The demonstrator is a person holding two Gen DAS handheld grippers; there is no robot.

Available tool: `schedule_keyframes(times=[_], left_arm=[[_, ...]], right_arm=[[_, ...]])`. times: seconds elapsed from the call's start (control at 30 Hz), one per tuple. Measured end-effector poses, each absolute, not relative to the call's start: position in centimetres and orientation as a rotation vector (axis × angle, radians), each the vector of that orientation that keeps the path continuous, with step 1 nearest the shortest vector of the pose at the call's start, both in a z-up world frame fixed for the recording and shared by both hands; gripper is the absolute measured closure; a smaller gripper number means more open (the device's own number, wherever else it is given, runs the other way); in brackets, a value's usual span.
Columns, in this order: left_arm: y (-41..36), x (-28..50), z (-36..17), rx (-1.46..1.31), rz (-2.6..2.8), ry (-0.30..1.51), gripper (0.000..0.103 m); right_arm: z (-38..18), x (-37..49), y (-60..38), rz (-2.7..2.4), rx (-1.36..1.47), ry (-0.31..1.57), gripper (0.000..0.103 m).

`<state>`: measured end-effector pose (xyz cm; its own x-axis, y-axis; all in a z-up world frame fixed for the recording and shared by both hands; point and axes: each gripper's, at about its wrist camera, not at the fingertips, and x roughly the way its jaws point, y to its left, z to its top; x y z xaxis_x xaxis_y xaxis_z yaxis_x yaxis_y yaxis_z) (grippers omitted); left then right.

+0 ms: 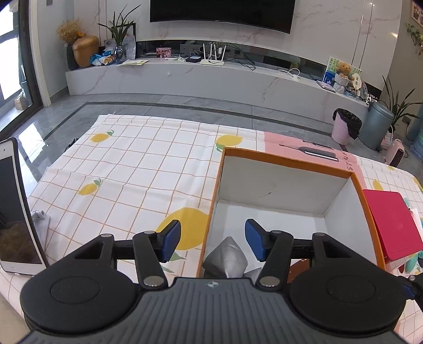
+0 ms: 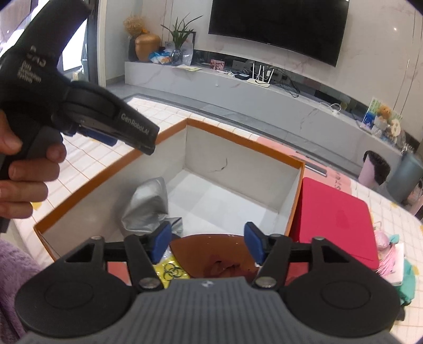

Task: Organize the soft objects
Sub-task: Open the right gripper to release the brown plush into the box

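A lemon-print tablecloth (image 1: 127,169) covers the table in a living room with a wall television (image 1: 222,13). The left gripper (image 1: 212,242) has its jaws spread, empty, above the orange-rimmed box (image 1: 288,158) edge; the silver pouch (image 1: 226,258) lies just below them. The right gripper (image 2: 207,244) is spread too (nothing pinched), a brown bag (image 2: 211,251) beneath, inside the box.

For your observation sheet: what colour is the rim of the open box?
Orange, around white inner walls of the box; clearest in the right wrist view.
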<state>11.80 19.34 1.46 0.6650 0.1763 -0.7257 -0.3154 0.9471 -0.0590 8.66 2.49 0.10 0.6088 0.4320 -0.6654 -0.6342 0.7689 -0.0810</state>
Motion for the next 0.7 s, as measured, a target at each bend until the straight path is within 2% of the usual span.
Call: schedule_keyframes(times=[0.13,0.2,0.27,0.37,0.47,0.7], left_arm=[[19.6,11.6,1.6,-0.192,0.280,0.794,0.037],[19.6,11.6,1.8,-0.189,0.281,0.788,0.037],[19.6,11.5,2.2,-0.188,0.289,0.787,0.037],[19.6,11.0,2.9,-0.208,0.290,0.763,0.037],[19.0,10.5,3.7,-0.197,0.281,0.743,0.037],[17.1,9.6,5.5,-0.178,0.269,0.716,0.037]], right_arm=[[0.4,8.6,2.6,0.614,-0.318,0.652,0.036],[0.7,8.8,2.4,0.612,-0.293,0.652,0.022],[1.2,8.9,2.0,0.609,-0.262,0.648,0.014],[1.7,8.9,1.4,0.598,-0.240,0.650,0.013],[2.4,9.1,0.5,0.575,-0.189,0.656,0.005],[4.6,10.1,-2.5,0.571,-0.024,0.677,0.003]])
